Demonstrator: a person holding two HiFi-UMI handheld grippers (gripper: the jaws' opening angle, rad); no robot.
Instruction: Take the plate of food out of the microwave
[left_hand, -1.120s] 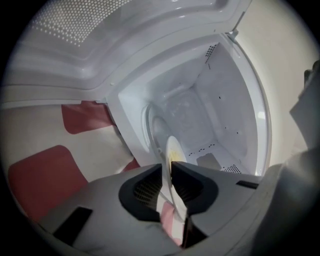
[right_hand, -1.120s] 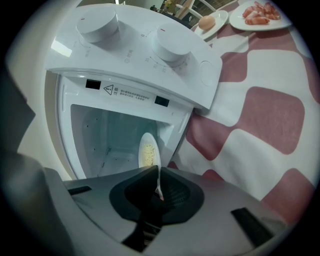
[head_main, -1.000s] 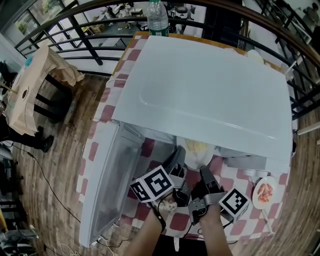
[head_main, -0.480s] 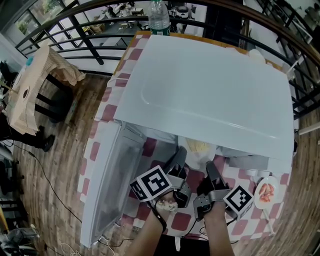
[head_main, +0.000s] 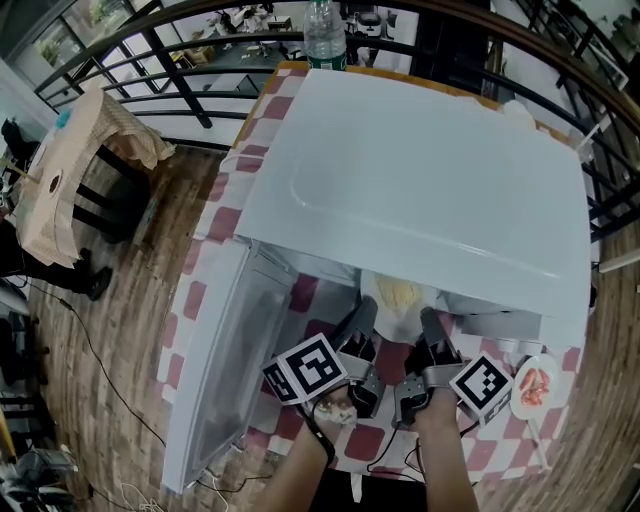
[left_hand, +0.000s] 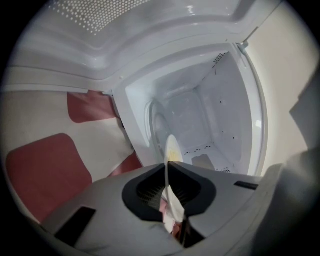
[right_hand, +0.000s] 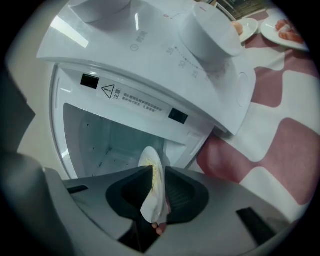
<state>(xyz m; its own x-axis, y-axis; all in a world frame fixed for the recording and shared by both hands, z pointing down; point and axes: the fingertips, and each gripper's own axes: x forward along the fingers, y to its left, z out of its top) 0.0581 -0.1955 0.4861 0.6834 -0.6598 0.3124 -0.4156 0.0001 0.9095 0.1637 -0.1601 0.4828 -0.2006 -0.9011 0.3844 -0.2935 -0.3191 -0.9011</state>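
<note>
White microwave (head_main: 430, 180) sits on a red-and-white checked tablecloth (head_main: 215, 225), its door (head_main: 225, 370) open to my left. The plate of food (head_main: 398, 298) is at the oven's mouth, partly under its top. My left gripper (left_hand: 166, 166) pinches the plate's near rim tight. My right gripper (right_hand: 158, 169) has just been opening; its jaws stand apart with the rim between them.

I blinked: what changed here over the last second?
The right gripper let go of the round white plate of yellow food: its jaws have just opened wide, then closed slightly, the rim between them, and it shifted rightward. The left gripper stayed clamped on the rim; the plate and the white microwave kept still.
</note>
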